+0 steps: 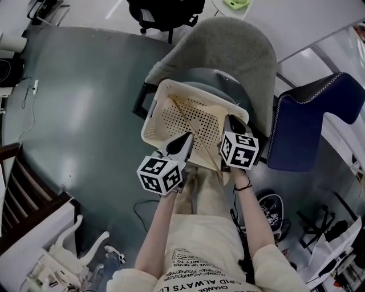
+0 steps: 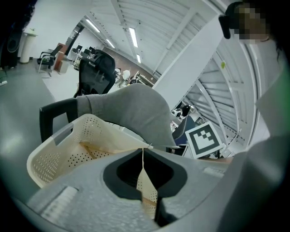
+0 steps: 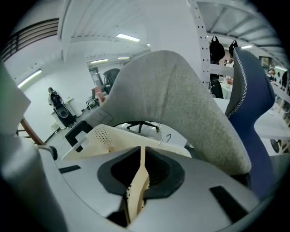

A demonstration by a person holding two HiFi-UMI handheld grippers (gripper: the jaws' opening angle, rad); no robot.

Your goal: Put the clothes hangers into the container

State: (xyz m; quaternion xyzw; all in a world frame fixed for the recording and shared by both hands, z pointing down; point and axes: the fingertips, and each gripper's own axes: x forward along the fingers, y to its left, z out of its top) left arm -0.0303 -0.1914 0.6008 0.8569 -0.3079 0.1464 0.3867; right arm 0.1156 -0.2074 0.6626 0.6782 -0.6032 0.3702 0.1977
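Note:
A cream perforated basket (image 1: 153, 117) sits on the seat of a grey fabric chair (image 1: 228, 51). Inside it lies a wooden clothes hanger (image 1: 191, 108), also seen in the left gripper view as a brown hanger bar (image 2: 93, 150); its metal hook (image 3: 166, 138) shows in the right gripper view. My left gripper (image 1: 186, 140) hovers at the basket's near rim, jaws together with nothing held. My right gripper (image 1: 229, 121) is over the basket's right side, jaws closed to a thin slit, and only the basket's cream wall shows through it.
A dark blue chair (image 1: 308, 122) stands close on the right of the grey chair. A black office chair (image 1: 165, 11) is behind. The person's legs are under the grippers. A white rack (image 1: 74, 245) and wooden furniture (image 1: 23, 188) stand at the lower left.

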